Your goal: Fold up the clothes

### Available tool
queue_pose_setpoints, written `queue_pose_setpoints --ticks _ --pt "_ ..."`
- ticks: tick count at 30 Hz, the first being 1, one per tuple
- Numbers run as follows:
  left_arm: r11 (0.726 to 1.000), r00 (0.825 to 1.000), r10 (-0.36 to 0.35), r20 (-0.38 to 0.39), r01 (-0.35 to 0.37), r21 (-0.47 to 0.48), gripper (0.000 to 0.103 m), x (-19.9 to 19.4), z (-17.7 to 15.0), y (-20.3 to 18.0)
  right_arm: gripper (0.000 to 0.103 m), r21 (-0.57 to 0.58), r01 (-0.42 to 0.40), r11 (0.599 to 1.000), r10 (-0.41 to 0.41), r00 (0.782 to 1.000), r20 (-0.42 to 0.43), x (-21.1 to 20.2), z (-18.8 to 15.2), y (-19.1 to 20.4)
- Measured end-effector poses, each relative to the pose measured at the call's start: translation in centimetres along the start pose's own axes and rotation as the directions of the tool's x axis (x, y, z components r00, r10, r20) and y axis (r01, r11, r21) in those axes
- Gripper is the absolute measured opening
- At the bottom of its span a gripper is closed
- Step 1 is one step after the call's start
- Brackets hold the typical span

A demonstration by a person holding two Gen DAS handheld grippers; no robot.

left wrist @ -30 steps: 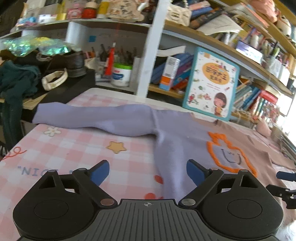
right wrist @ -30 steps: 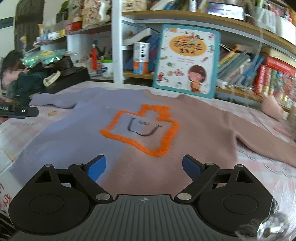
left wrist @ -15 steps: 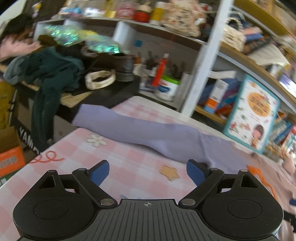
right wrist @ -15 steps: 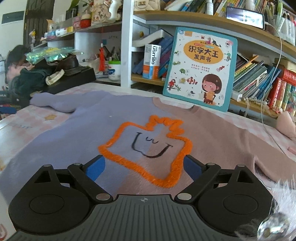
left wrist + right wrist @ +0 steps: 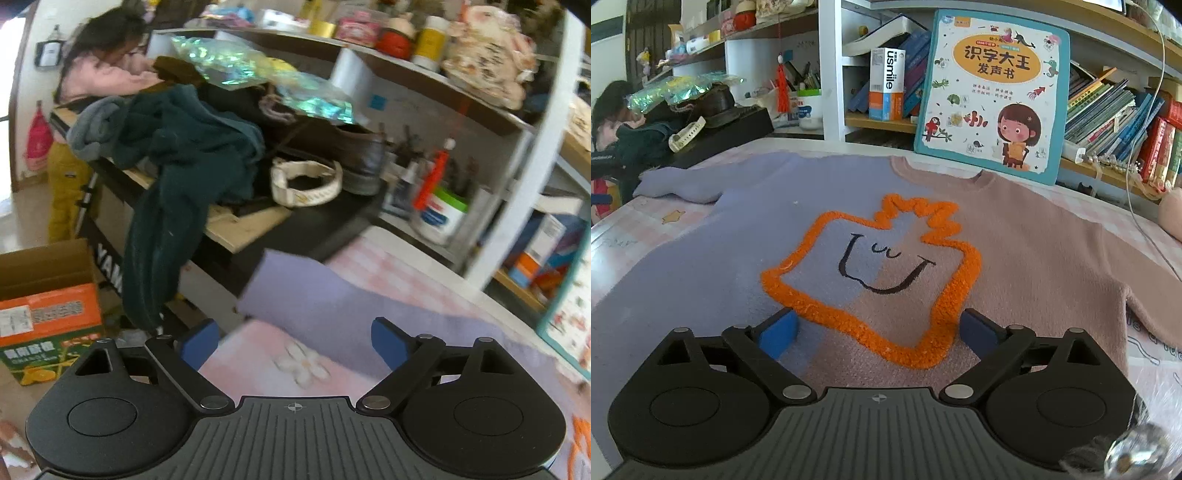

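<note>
Two tools are out over one sweater (image 5: 746,266), and nothing is folded yet. The sweater lies flat and face up on the bench (image 5: 624,236), half lilac, half dusty pink, with an orange outline and a little smiling face in the middle. Both sleeves are spread out to the sides, and the hem sits nearest the right tool.

Right tool (image 5: 877,328) hovers low over the lower chest, its blue pads wide apart, one on each side of the bottom of the orange outline. No cloth is pinched between them; whether the tips brush the knit I cannot tell.

Left tool (image 5: 293,341) is also spread wide and holds nothing. Just ahead of it lies the lilac sleeve (image 5: 317,295), its cuff end slightly to the left of the tool's line and close to the bench edge. That view is blurred, so fine detail is lost. Between the pads I see only the pink checked cover with a white flower.

By my reckoning the job is at its very start: the first grab, likely of that sleeve, is not yet made. Sleeves in, sides over and the final fold all remain.
</note>
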State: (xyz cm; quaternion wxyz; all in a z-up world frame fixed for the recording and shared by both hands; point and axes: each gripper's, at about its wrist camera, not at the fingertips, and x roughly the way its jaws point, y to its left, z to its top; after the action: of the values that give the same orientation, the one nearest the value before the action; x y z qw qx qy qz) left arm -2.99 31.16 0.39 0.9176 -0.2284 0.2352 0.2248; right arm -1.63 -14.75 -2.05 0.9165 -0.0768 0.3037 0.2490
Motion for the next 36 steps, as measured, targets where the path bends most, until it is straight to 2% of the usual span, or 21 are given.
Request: queue_pose_setpoints --ticks 8,11,14,16,17,19,20,21,22,23,24,31,34,36 --pt "0.992 0.996 0.035 -0.078 -0.044 -0.120 0.088 3.9 1.4 2.1 0.095 0.015 -0.013 1.000 0.013 1.000 -0.011 0.1 0.1 -0.4" --pt "0.983 0.994 0.014 -0.112 -0.035 -0.182 0.085 5.1 1.4 3.0 0.096 0.011 -0.012 1.000 0.012 1.000 -0.013 0.2 0.1 -0.3" --pt "0.968 0.991 -0.021 -0.131 -0.013 -0.249 0.078 5.9 1.2 3.7 0.096 0.009 -0.012 1.000 0.012 1.000 -0.014 0.2 0.1 -0.3" --pt "0.958 0.990 -0.047 -0.134 0.006 -0.288 0.067 6.3 1.0 3.9 0.096 0.006 -0.010 1.000 0.010 1.000 -0.015 0.2 0.1 -0.3" --pt "0.953 0.989 -0.056 -0.134 0.012 -0.303 0.059 6.5 0.9 4.0 0.096 0.004 -0.008 1.000 0.009 1.000 -0.015 0.2 0.1 -0.2" --pt "0.941 0.991 -0.067 -0.114 0.025 -0.338 0.052 6.6 0.7 4.3 0.096 0.001 -0.006 1.000 0.006 1.000 -0.015 0.2 0.1 -0.2" --pt "0.936 0.993 -0.071 -0.098 0.032 -0.351 0.043 6.4 0.7 4.5 0.096 -0.001 -0.005 1.000 0.005 1.000 -0.016 0.2 0.1 -0.2" --pt "0.931 0.994 -0.074 -0.082 0.039 -0.364 0.029 6.2 0.7 4.6 0.096 -0.002 -0.004 1.000 0.004 1.000 -0.015 0.2 0.1 -0.1" --pt "0.927 0.995 -0.078 -0.066 0.048 -0.371 0.022 5.9 0.8 4.6 0.096 -0.003 -0.003 1.000 0.003 1.000 -0.015 0.2 0.1 -0.1" --pt "0.928 0.995 -0.081 -0.052 0.057 -0.368 0.009 5.6 0.9 4.4 0.096 -0.004 -0.002 1.000 0.002 1.000 -0.015 0.2 0.1 -0.1" --pt "0.931 0.995 -0.085 -0.044 0.064 -0.358 0.006 5.4 1.1 4.3 0.096 -0.006 0.000 1.000 0.000 1.000 -0.014 0.2 0.1 -0.1" --pt "0.955 0.988 -0.156 0.018 0.155 -0.253 0.004 2.6 3.1 1.0 0.096 -0.012 0.006 1.000 -0.006 1.000 0.017 -0.9 -0.3 -0.3" --pt "0.956 0.972 -0.231 0.039 0.234 -0.177 0.004 0.6 4.3 -2.1 0.096 -0.014 0.032 0.999 -0.032 0.999 0.025 -2.3 -1.0 -1.1" --pt "0.948 0.955 -0.291 0.051 0.295 -0.121 0.004 -0.8 4.9 -4.7 0.096 -0.011 0.048 0.999 -0.048 0.999 0.025 -3.3 -1.4 -2.0"
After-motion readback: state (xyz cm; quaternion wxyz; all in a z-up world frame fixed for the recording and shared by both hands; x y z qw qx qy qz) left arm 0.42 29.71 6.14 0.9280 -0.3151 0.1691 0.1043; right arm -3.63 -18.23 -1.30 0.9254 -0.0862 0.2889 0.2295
